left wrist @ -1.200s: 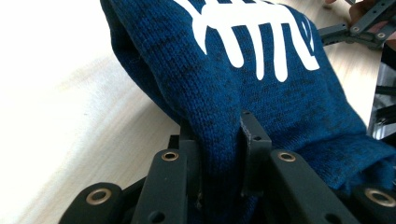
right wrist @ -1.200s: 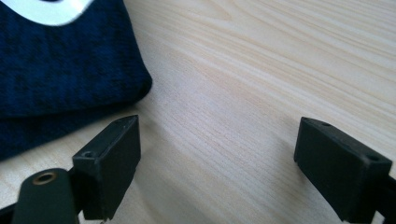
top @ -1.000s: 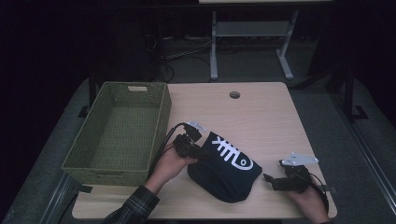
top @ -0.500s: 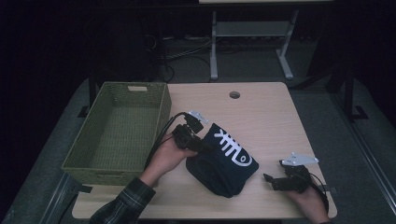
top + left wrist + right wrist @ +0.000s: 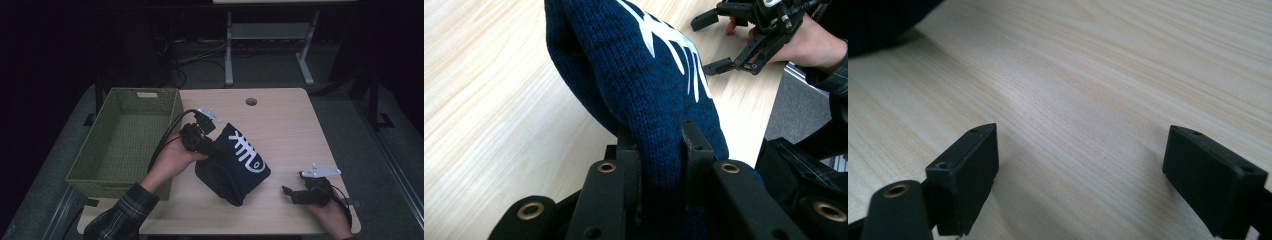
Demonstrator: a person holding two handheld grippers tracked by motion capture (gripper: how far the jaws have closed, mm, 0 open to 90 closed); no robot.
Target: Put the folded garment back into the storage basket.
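Note:
A dark blue knitted garment (image 5: 234, 162) with a white pattern hangs over the table (image 5: 280, 120) near its middle, its lower end still close to the wood. My left gripper (image 5: 216, 148) is shut on its upper edge; in the left gripper view both jaws pinch a fold of the blue knit (image 5: 644, 95). My right gripper (image 5: 288, 192) rests low at the table's front right, held in a hand, and stands open with bare wood between its fingertips (image 5: 973, 150). That right gripper (image 5: 711, 42) also appears far off in the left gripper view.
A green woven basket (image 5: 122, 172) stands empty at the table's left side, close to my left forearm. A round cable hole (image 5: 251, 101) sits near the table's far edge. A metal stand (image 5: 265, 35) is on the floor behind the table.
My left gripper has risen and shifted toward the table's far side, lifting the blue garment's upper edge so the cloth stands taller. The right gripper has kept still.

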